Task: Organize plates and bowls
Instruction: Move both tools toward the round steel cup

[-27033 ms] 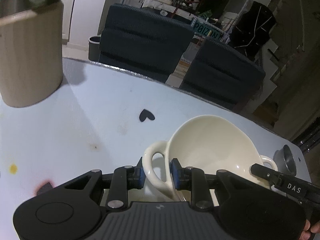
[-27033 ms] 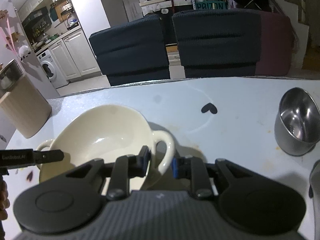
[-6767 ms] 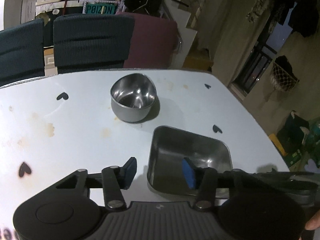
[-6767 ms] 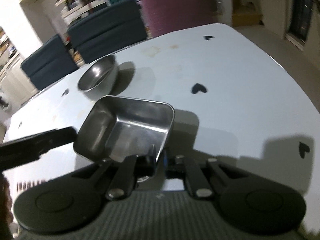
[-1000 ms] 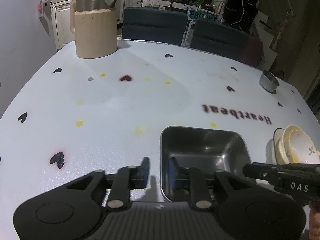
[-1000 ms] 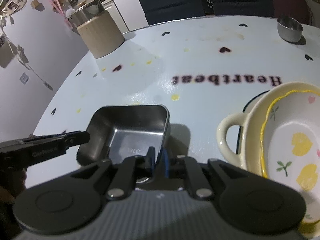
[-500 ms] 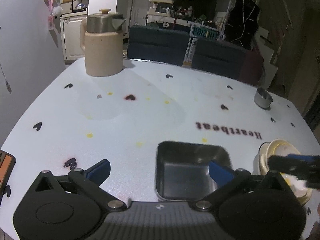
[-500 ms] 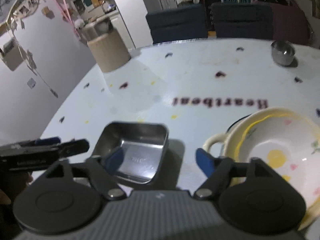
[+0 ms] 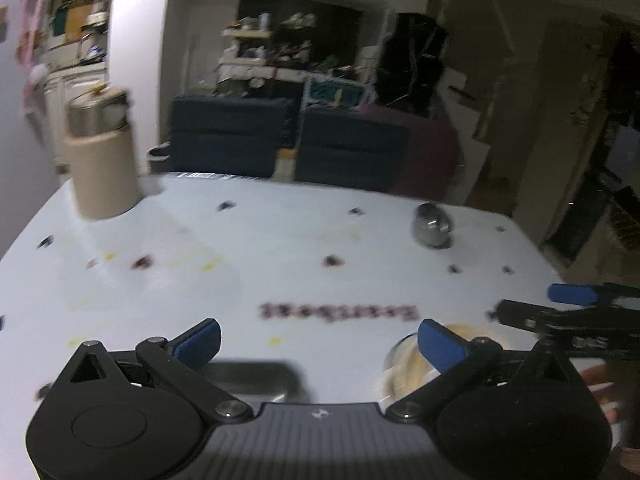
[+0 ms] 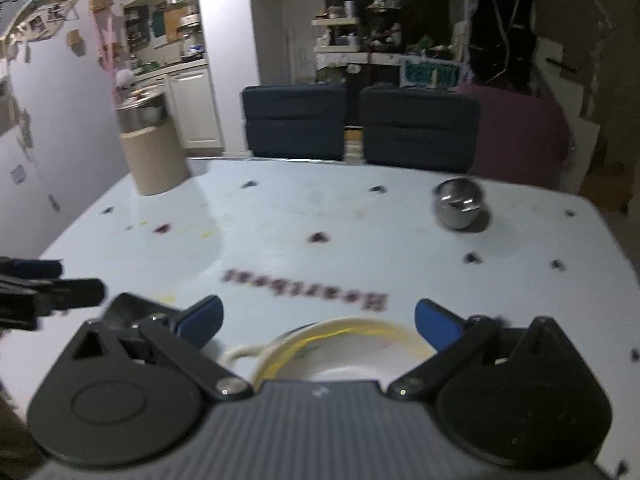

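A tray (image 9: 256, 376) is set on the table (image 10: 360, 232), left of stacked bowls (image 10: 340, 348). A small bowl (image 10: 458, 204) is placed far behind, to the right.

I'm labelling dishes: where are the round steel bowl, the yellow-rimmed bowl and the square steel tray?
round steel bowl (image 10: 459, 207), right wrist view, its side wall.
yellow-rimmed bowl (image 10: 340, 354), right wrist view, its inside.
square steel tray (image 9: 256, 378), left wrist view, its far rim.

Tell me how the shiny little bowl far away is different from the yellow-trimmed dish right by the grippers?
The round steel bowl is bare shiny metal; the cream dish is pale with a yellow rim and painted marks. The round steel bowl stands alone at the table's far side; the cream dish sits near, in another handled dish. Both rest upright on the table, ungripped.
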Tool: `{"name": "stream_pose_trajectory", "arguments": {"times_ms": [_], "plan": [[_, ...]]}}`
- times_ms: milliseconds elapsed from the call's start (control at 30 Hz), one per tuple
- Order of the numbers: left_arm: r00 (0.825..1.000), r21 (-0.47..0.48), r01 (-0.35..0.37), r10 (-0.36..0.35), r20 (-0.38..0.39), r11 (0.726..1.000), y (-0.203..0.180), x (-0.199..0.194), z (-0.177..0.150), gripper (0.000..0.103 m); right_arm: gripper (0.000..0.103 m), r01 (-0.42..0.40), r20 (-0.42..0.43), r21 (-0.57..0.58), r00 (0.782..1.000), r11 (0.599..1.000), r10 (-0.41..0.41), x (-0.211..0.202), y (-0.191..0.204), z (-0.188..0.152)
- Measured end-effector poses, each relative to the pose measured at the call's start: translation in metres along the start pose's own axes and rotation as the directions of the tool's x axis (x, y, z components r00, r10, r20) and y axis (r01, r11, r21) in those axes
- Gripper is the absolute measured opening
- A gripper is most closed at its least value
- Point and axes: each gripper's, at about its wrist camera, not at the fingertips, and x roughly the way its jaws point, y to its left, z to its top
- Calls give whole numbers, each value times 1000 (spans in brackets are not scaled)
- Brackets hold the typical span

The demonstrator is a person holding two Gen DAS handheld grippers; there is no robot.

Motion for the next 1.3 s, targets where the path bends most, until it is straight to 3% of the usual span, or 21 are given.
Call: {"name": "stream_pose_trajectory", "arguments": {"times_ms": [200,400,533,733,900,1067,1200,1300], "plan": [[999,43,10,-12,48,999,-49,28,17,103,103,67,71,61,995,996,-71,10,-58,9],[998,65,-15,11,65,998,-84,72,34,103,103,96,70,116,992,989,-104,33,-108,33],[1000,50,0,-1,26,999,-94,109,45,103,103,147,99,149,982,978,-163,48,-144,51],[1000,17,15,-14,-27,1000,-104,173,60,103,101,186,55,207,978,961,-201,92,-191,65],[997,-42,41,-44,-60,998,-112,221,73,103,84,148,67,185,984,972,-163,132,-212,69],[995,-46,32,-36,-91,998,-123,267,90,103,82,109,54,224,991,968,-124,173,-222,70],[995,-22,17,-20,-99,1000,-130,299,105,103,53,107,37,277,992,955,-122,197,-231,77],[993,-16,39,-40,-113,999,-132,323,118,101,51,26,56,362,997,932,-49,206,-241,78]]}}
